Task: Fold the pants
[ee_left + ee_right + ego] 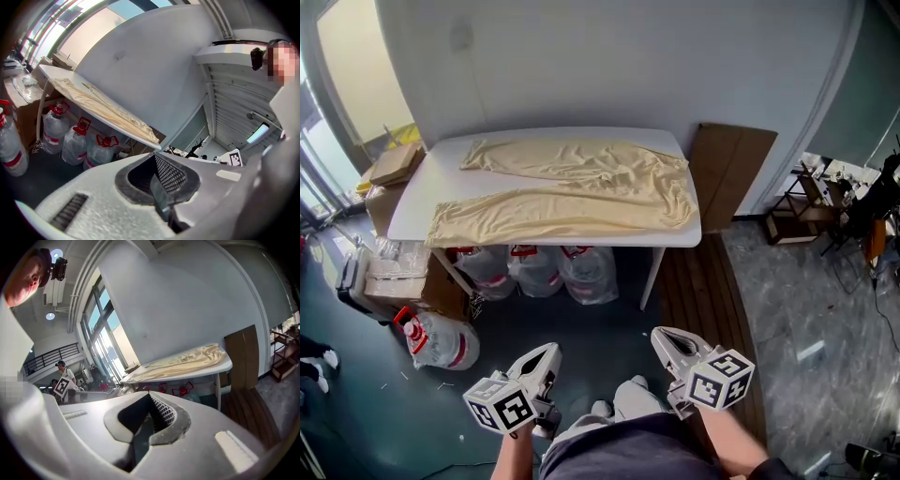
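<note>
Jaws together on left gripper [547, 354] and right gripper [663, 337], empty, pants [581, 202] lengthwise along table [431, 190], waist right, legs left

Open floor [581, 323] lies between the person and the near edge of the white table [436, 178]. The wall [609, 66] closes off its far side. Cardboard boxes [394, 167] crowd its left end, a brown board [727, 173] leans by its right end, and water jugs [534, 272] fill the space beneath.

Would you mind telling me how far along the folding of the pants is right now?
Done: the cream fabric pants lie spread on the white table, legs apart, unfolded. In hand: nothing; the left gripper and right gripper are shut, empty, short of the table. Left: every fold.
</note>
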The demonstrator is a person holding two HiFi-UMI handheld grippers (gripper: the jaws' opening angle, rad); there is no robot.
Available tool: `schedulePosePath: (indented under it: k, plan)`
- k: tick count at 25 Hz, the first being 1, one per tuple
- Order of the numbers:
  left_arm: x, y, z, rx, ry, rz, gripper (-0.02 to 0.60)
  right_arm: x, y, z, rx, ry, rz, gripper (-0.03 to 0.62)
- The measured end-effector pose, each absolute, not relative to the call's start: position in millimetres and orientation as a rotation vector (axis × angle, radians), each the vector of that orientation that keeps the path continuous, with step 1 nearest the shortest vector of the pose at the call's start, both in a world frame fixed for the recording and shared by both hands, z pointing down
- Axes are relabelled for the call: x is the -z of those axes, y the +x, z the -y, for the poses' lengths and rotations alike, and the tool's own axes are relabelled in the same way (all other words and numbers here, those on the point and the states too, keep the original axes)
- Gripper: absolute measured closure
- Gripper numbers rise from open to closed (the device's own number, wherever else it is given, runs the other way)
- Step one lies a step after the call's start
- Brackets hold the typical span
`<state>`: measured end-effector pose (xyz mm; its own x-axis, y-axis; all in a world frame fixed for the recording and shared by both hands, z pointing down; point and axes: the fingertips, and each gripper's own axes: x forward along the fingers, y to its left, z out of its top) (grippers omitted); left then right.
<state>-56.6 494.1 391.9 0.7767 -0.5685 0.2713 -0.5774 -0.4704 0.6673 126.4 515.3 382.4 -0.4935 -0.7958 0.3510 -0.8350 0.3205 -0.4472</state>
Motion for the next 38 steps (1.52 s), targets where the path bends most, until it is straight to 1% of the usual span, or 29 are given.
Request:
schedulePosePath:
  k: [7, 12, 18, 24, 31, 38]
  plan:
    - [-395.8, -75.5, -451.0, 0.072, 2.169, 0.863, 0.580, -389.3, 119.8, -469.1, -0.889, 1.516, 2.509, 0.592]
    - [-404.2, -86.5, -409.8, -0.029, 2.181, 0.947, 0.580, -402.1, 121.5, -417.4, -0.889, 1.485, 2.486, 0.592]
    - [-400.4, -105.7, -334.3, 0.028, 2.129, 1.074, 0.580, -399.3, 132.2, -348.4, -0.902, 1.469, 2.493, 0.592]
    - [-411.4, -107.3, -268.0, -0.031, 2.157, 1.129, 0.580, -412.1, 145.4, -291.5, -0.929, 1.465, 2.483, 0.592]
    - [-428.5, -112.5, -216.3, -0.149, 2.183, 1.203, 0.580, -424.0, 154.7, -247.2, -0.929, 1.472, 2.474, 0.592]
    - [-450.1, -144.1, -189.4, -0.164, 2.110, 1.254, 0.578, -434.4, 149.4, -228.6, -0.955, 1.466, 2.418, 0.592]
